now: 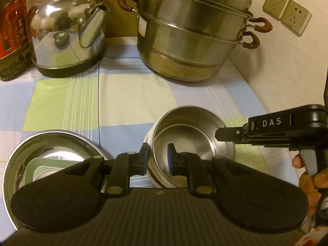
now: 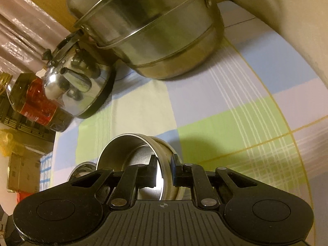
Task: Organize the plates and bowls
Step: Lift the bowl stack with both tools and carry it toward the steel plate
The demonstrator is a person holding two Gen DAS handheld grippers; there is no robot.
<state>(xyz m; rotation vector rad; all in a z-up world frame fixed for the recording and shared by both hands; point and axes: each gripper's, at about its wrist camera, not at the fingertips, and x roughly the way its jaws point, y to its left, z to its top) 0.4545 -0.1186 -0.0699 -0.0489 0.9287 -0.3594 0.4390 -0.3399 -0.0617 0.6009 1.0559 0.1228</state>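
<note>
Two nested steel bowls (image 1: 184, 143) sat tilted on the checked cloth (image 1: 123, 94), mouths facing up and toward the far left, rims w/ no long axis. The left gripper (image 1: 157, 160) pinched the stack's near-left rim, one finger inside, one outside. The right gripper (image 2: 164, 172) clamped the right rim, jaws narrow. A wide steel plate (image 1: 51, 149) lay just left. At the far edge stood a kettle (image 1: 67, 34), a steamer pot (image 1: 194, 32) and an oil bottle (image 1: 12, 26).
</note>
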